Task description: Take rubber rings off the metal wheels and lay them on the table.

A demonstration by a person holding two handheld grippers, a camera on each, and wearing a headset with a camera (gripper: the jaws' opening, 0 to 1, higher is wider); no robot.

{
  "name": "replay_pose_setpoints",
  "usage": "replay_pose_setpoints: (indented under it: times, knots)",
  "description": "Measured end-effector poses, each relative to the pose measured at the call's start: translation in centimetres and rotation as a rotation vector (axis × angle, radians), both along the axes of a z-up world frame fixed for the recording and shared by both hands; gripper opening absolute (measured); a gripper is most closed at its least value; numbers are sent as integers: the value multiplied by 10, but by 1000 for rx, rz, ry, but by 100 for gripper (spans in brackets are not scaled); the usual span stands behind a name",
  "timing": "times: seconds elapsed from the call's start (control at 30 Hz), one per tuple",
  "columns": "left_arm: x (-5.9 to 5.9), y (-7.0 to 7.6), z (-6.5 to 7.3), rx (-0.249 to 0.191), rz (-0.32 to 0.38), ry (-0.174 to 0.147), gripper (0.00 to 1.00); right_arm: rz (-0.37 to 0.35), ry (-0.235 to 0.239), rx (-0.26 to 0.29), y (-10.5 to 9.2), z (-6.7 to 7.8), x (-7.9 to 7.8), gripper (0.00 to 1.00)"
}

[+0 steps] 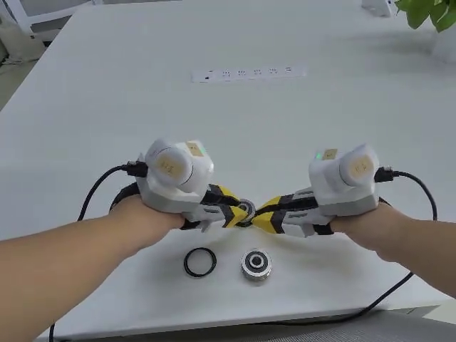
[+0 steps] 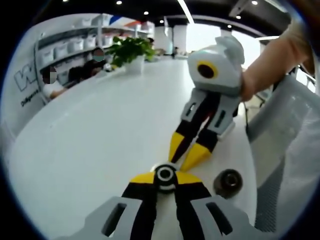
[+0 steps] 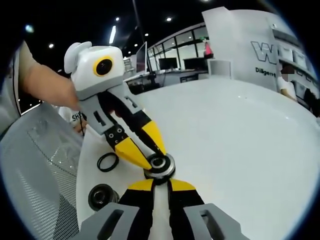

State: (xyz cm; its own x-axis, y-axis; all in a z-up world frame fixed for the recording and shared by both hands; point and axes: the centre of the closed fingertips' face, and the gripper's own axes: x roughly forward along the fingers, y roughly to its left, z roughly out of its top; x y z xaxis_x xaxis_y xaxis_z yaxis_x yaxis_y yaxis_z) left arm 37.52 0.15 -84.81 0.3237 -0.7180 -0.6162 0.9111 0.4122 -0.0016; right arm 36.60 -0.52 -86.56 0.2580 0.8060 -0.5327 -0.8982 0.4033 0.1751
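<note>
Just above the table [image 1: 142,107], the held wheel [image 1: 246,209] hung between the two grippers, clear of the surface so that both could get at it. The left gripper [image 1: 235,212] was closed on this wheel, a jaw on either side, most likely to steady it against a pull. The right gripper [image 1: 258,214] met it from the opposite side. Its jaws were almost together, with their tips at the wheel's rim, where a dark band ran round. That looked like a nip at the rubber, but whether anything was actually caught between them could not be told. Below, near the table's front edge, a loose ring [image 1: 200,261] lay flat, just beside a second wheel [image 1: 256,263] but not touching it. The ring was probably one already off. Whether the second wheel wore one was unclear. A socket strip [image 1: 249,73] sat well back, out of the way.
</note>
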Motion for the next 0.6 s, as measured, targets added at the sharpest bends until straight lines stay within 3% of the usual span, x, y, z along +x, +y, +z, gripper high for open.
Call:
replay_pose_setpoints:
  times: [0.6]
  knots:
    - [1,0,-2,29,-4,-26,12,-69,52,20,-5,1,1,0]
